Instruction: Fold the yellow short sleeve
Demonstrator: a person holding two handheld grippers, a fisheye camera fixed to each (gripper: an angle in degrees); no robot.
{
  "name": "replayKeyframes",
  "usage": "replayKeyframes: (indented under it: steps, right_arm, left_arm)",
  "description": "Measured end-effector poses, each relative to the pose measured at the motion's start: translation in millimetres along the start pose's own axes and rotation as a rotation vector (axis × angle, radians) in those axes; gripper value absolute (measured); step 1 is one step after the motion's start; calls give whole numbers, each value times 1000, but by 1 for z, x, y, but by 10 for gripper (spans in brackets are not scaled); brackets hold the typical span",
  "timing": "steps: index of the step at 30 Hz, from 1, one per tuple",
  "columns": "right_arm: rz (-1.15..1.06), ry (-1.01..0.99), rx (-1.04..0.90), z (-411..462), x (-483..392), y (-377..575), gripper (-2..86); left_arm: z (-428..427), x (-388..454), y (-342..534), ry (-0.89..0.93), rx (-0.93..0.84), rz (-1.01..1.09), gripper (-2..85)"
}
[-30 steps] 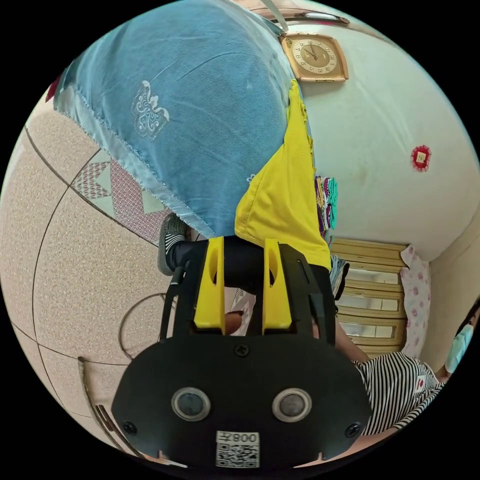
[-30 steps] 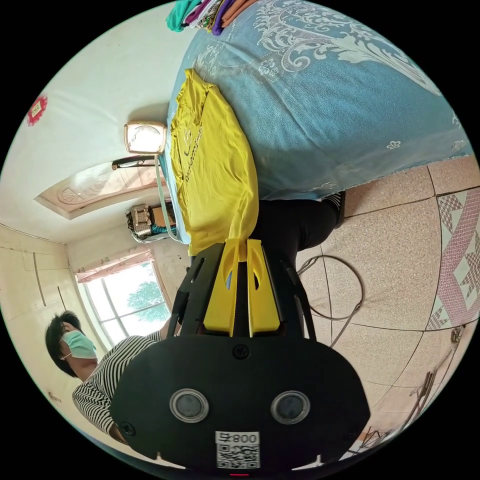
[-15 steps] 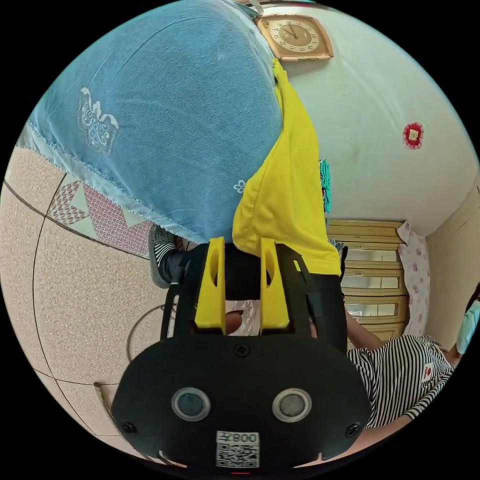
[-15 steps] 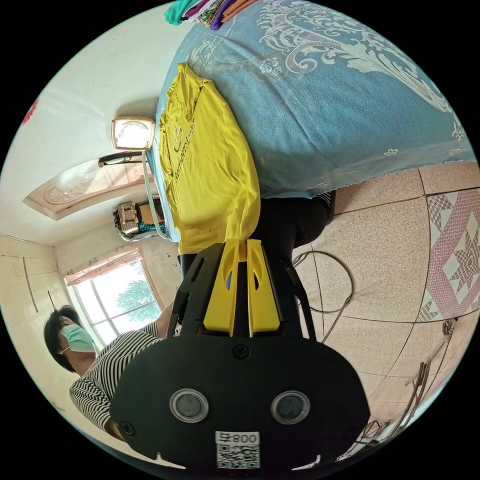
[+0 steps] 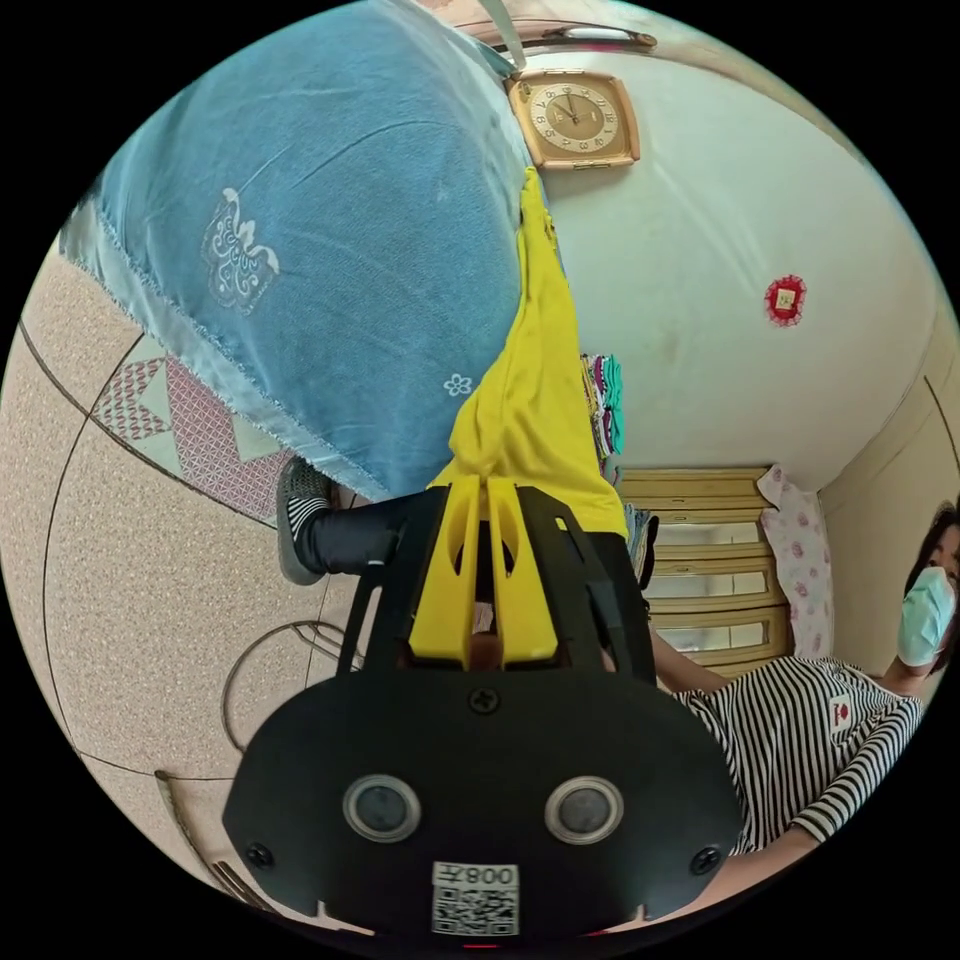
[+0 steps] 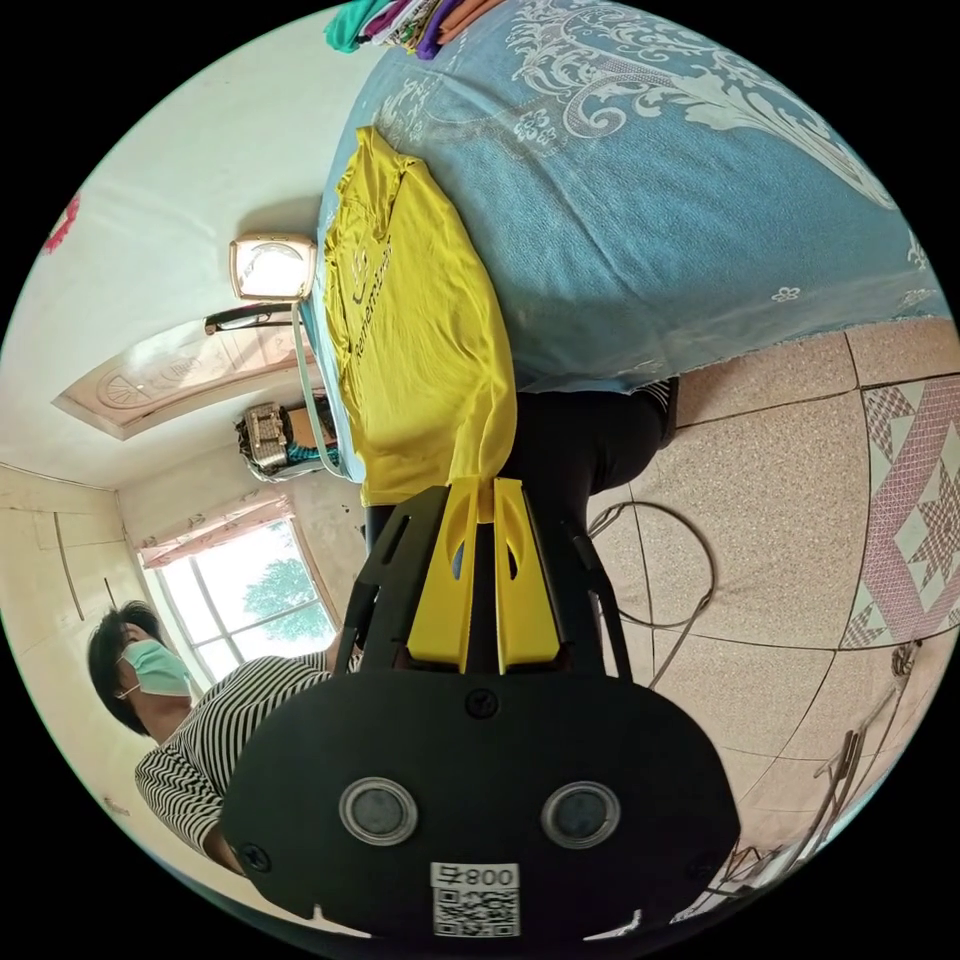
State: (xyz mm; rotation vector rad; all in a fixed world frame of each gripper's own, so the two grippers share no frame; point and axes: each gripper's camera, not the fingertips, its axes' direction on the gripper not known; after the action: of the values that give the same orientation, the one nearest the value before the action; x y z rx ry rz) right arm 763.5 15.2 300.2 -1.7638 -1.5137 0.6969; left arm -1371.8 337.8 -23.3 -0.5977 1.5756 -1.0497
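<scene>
The yellow short sleeve shirt (image 6: pixel 415 330) lies on a blue patterned bedspread (image 6: pixel 660 200), its lower hem hanging over the bed's edge. My right gripper (image 6: pixel 485 485) is shut on one hem corner of the shirt. In the left gripper view the same shirt (image 5: pixel 530 400) is seen edge-on, bunched down into my left gripper (image 5: pixel 484 484), whose yellow jaws are pressed together on the other hem corner. The bedspread (image 5: pixel 330 250) drapes over the bed side beside it.
A person in a striped top (image 5: pixel 800 740) and dark trousers (image 6: pixel 580 440) stands against the bed. A stack of folded clothes (image 6: pixel 400 20) sits at the bed's far end. A cable (image 6: pixel 670 570) loops on the tiled floor (image 6: pixel 800 480). A wooden dresser (image 5: pixel 710 570) stands by the wall.
My left gripper's jaws, apart in the earlier frames, have closed on the shirt's hem. The right gripper has kept its hold; both views shifted slightly.
</scene>
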Motion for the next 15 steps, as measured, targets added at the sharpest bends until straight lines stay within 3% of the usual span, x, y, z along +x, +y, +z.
replayKeyframes:
  steps: [15]
  right_arm:
    - [-182, -166, 104, -9, -14, 57, 22]
  left_arm:
    - [-82, 122, 47, 150, 116, 236, 7]
